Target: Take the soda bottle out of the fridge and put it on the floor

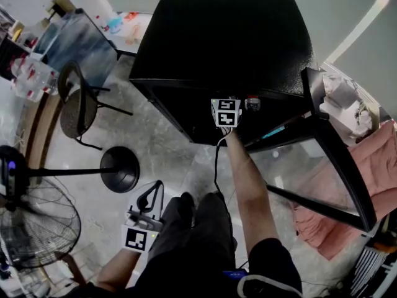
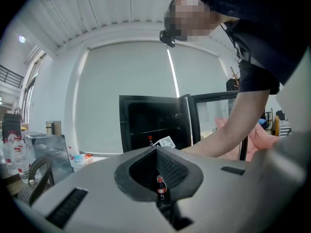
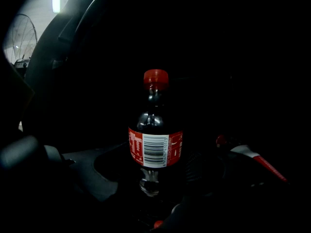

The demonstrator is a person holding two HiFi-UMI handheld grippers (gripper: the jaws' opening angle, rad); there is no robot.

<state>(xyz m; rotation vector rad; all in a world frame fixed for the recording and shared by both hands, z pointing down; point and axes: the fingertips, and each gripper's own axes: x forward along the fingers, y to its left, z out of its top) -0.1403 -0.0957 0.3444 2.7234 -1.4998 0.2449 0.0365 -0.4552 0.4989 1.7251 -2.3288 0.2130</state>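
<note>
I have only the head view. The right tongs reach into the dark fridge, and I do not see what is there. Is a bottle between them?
Observer: Yes, a bottle stands upright between the open right tongs, which do not press it.
Operator: Which side of it faces the tongs?
Observer: The barcode on its red label.
Operator: Is it capped?
Observer: Yes, a red cap.

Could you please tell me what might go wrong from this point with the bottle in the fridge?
The right claw stands open around the upright soda bottle, not yet pressing it; an off-centre close could tip it. The fridge interior is dark, so judging the grip may be hard. Drawing back, the bottle might knock the open glass door beside the arm.
</note>
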